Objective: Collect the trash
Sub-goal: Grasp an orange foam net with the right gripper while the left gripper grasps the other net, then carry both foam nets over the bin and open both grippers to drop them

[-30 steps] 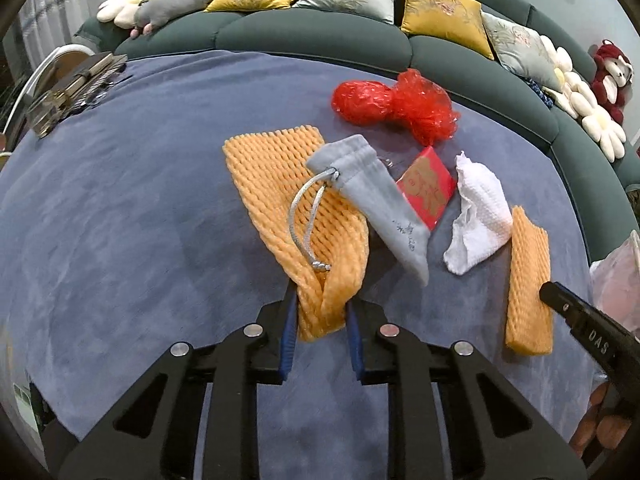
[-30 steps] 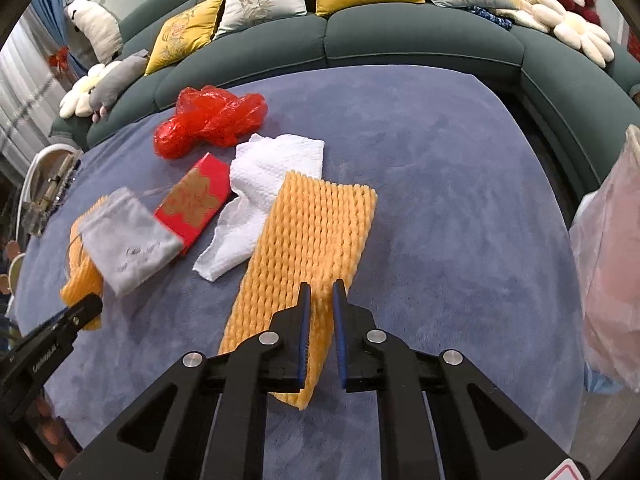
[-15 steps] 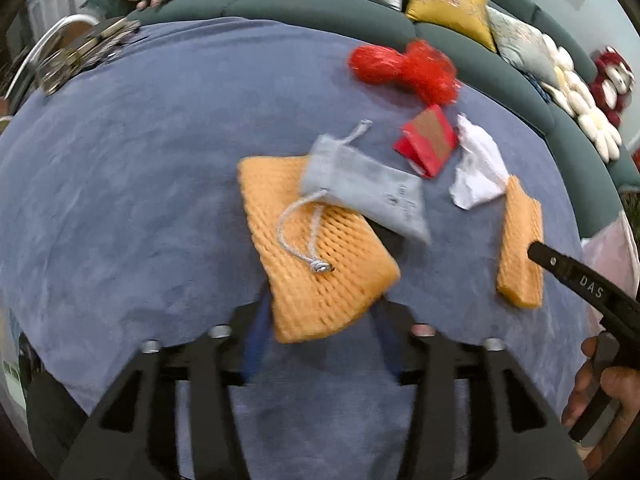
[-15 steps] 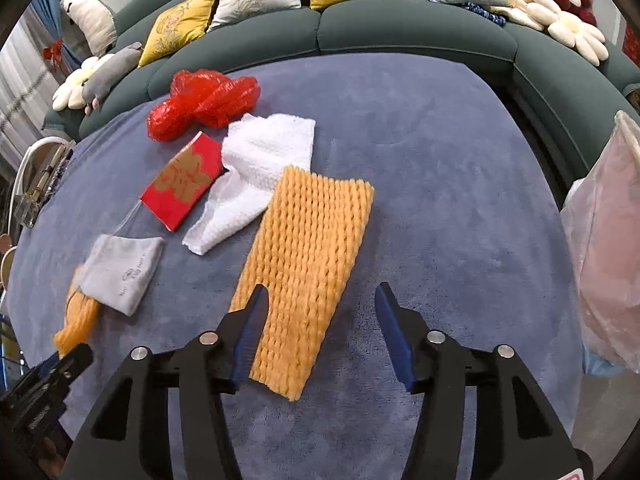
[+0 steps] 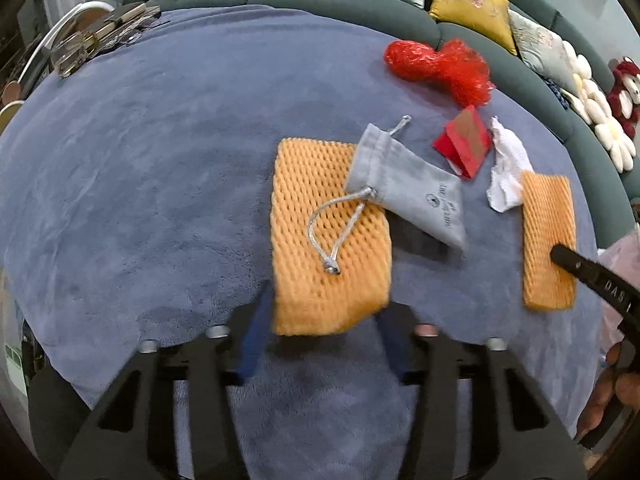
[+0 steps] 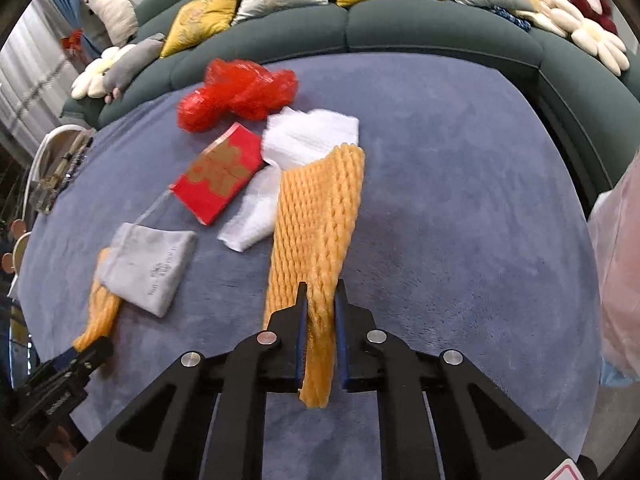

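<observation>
In the left wrist view my left gripper (image 5: 324,336) is open, its fingers astride the near end of an orange foam net (image 5: 328,240). A grey drawstring pouch (image 5: 408,188) lies partly on that net. In the right wrist view my right gripper (image 6: 320,332) is shut on the near end of a second orange foam net (image 6: 320,220). A white foam wrap (image 6: 288,160), a red envelope (image 6: 220,172) and a red mesh bag (image 6: 240,92) lie beyond on the blue carpeted table (image 6: 460,200).
A pale pink plastic bag (image 6: 620,260) hangs at the table's right edge. A curved green sofa with cushions (image 6: 360,12) rings the far side. A rack with metal items (image 5: 100,40) sits at the far left.
Both grippers opened half a second ago. The right one has since shut again on its orange net. The left stays open and has drawn back, with its net spread flat.
</observation>
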Available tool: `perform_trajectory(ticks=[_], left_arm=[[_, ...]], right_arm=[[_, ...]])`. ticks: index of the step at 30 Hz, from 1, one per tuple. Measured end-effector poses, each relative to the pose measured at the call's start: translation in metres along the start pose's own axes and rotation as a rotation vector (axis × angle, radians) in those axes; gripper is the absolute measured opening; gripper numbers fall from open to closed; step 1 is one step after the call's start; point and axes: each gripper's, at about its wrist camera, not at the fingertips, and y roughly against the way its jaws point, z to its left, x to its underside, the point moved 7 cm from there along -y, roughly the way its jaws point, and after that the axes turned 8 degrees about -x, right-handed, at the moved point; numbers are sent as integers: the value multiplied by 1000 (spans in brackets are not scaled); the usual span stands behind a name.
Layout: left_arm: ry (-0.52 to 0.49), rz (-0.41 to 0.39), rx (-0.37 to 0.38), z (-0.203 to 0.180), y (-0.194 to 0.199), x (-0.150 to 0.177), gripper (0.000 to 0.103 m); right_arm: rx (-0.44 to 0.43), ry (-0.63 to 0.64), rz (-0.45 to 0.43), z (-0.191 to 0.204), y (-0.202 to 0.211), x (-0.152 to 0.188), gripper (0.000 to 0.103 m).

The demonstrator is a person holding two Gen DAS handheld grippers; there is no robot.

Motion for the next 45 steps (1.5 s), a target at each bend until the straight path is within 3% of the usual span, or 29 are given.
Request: perform_trajectory(ticks=[3, 13, 25, 33, 45], left_arm=[[-7, -25, -2, 1, 10, -2, 22], [-2, -141, 62, -10, 81, -13, 20], [-149, -235, 200, -102, 161, -4, 20], [-277, -260, 249, -194, 176, 0, 20], [-455, -269, 330, -335, 190, 20, 20]], right_arm=[[-20, -1, -17, 6, 10, -2, 11], [-75, 20, -86, 30, 62, 0, 11], [-73, 53, -219, 21, 144, -6, 11], [-3, 19, -291, -34, 192, -7, 11], [124, -97, -353, -151, 242, 6, 11]])
